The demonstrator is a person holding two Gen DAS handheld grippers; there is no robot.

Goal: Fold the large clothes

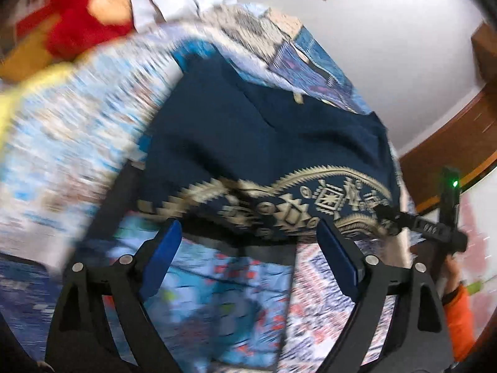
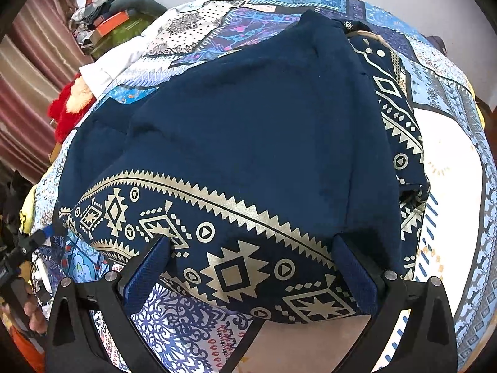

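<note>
Navy garment (image 2: 248,118) folded on bedspread (image 2: 450,186); its hem under right gripper (image 2: 253,267), just beyond left gripper (image 1: 248,242). Both angled down, jaws wide, holding nothing.

One navy garment (image 2: 248,118), one patchwork bedspread (image 2: 450,186), two grippers (image 1: 248,248) (image 2: 251,267)

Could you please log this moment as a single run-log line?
left gripper: open, empty | right gripper: open over hem | navy garment: folded on patchwork bedspread
</note>
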